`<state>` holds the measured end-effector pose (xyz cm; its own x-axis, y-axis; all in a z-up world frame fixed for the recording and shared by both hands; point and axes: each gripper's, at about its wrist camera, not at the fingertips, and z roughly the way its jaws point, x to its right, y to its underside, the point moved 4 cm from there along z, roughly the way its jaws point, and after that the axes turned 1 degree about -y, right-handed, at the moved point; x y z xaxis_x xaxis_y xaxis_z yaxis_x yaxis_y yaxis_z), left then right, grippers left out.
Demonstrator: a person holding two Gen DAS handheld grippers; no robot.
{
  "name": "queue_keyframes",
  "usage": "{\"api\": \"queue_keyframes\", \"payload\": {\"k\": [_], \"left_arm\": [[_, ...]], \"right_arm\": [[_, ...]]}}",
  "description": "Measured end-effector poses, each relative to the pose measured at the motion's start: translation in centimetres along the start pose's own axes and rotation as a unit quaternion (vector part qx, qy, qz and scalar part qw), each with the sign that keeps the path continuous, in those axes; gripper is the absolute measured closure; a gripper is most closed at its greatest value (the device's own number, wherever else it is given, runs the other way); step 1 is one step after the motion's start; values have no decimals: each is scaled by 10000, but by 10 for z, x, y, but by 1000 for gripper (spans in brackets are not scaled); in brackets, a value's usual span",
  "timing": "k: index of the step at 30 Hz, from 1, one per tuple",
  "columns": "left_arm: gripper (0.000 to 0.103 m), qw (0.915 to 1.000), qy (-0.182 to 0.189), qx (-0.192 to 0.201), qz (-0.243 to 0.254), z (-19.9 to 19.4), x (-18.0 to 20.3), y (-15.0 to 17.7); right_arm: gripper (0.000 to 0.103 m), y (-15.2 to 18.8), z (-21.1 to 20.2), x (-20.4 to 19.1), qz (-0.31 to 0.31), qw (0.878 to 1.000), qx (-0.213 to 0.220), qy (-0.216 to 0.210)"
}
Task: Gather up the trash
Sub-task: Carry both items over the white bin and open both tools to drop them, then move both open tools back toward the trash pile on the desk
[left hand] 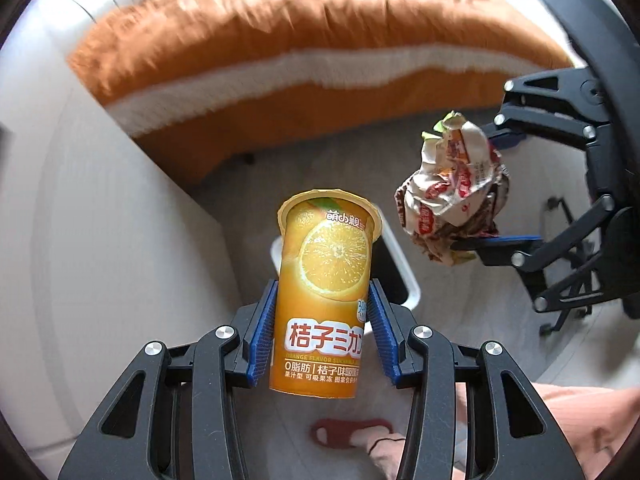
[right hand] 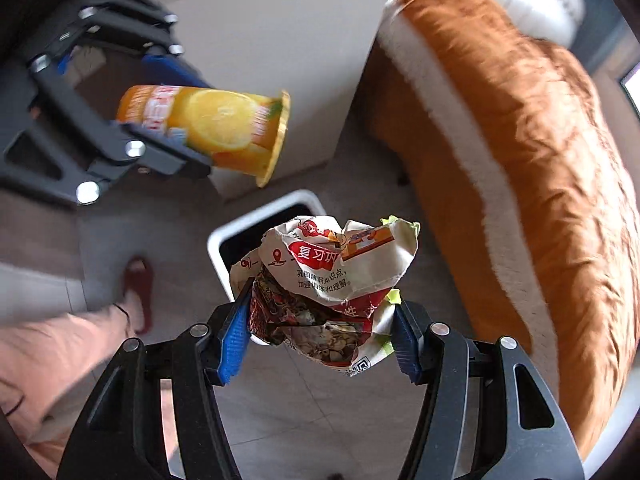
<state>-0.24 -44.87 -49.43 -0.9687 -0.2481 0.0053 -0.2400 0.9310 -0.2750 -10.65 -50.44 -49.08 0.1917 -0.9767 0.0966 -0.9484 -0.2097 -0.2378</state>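
Note:
An orange jelly cup [left hand: 328,248] with an orange slice printed on it sits between the blue pads of my left gripper [left hand: 323,284], which is shut on it, lid end pointing away and down. My right gripper [right hand: 322,294] is shut on a crumpled ball of printed wrappers [right hand: 340,276]. A white bin [right hand: 224,240] with a dark opening stands on the floor right below both loads; its rim [left hand: 404,268] shows behind the cup. Across views, the right gripper [left hand: 476,192] holds the wrapper ball [left hand: 452,188] at the right, and the left gripper [right hand: 202,124] holds the cup [right hand: 224,128] at upper left.
A bed with an orange and white fuzzy blanket [right hand: 540,160] runs beside the bin. A white cabinet [right hand: 280,60] stands behind it. The person's foot in a red slipper [right hand: 138,280] and a pink trouser leg [right hand: 52,344] are near the bin. A black chair base [left hand: 560,220] is at right.

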Motion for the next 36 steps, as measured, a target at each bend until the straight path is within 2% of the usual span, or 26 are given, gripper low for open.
{"api": "queue_keyframes", "payload": {"k": [1, 2, 3, 6, 8, 11, 15, 24, 28, 32, 36], "left_arm": [[34, 10000, 62, -65, 3, 23, 0, 1], [4, 9999, 86, -110, 36, 47, 0, 4], [5, 9999, 38, -127, 83, 64, 1, 6], [5, 9992, -41, -343, 189, 108, 6, 15], [5, 9990, -81, -370, 254, 120, 11, 18], [5, 9991, -20, -348, 239, 119, 18, 18], [5, 9994, 10, -267, 236, 98, 20, 17], [5, 9994, -167, 266, 155, 13, 14, -10], [5, 9974, -392, 601, -4, -46, 11, -21], [5, 9921, -588, 1030, -421, -114, 2, -32], [5, 9826, -729, 1461, -890, -176, -10, -35]], "right_arm": [[37, 5, 18, -1, -92, 9999, -29, -80], [30, 9, 32, -3, -167, 9998, -67, -126], [5, 15, 51, -6, -298, 9993, -138, -182], [5, 31, 91, -7, -492, 9980, -361, -192], [5, 37, 102, -7, -543, 9977, -370, -151], [5, 37, 96, -7, -546, 9979, -315, -132], [5, 33, 81, -5, -447, 9987, -178, -154], [5, 0, 3, 3, -334, 9990, 309, 48], [5, -16, -44, 7, -145, 9980, 599, 160], [5, -30, -97, 11, 171, 9955, 886, 305], [5, -46, -150, 13, 440, 9905, 1212, 476]]}}
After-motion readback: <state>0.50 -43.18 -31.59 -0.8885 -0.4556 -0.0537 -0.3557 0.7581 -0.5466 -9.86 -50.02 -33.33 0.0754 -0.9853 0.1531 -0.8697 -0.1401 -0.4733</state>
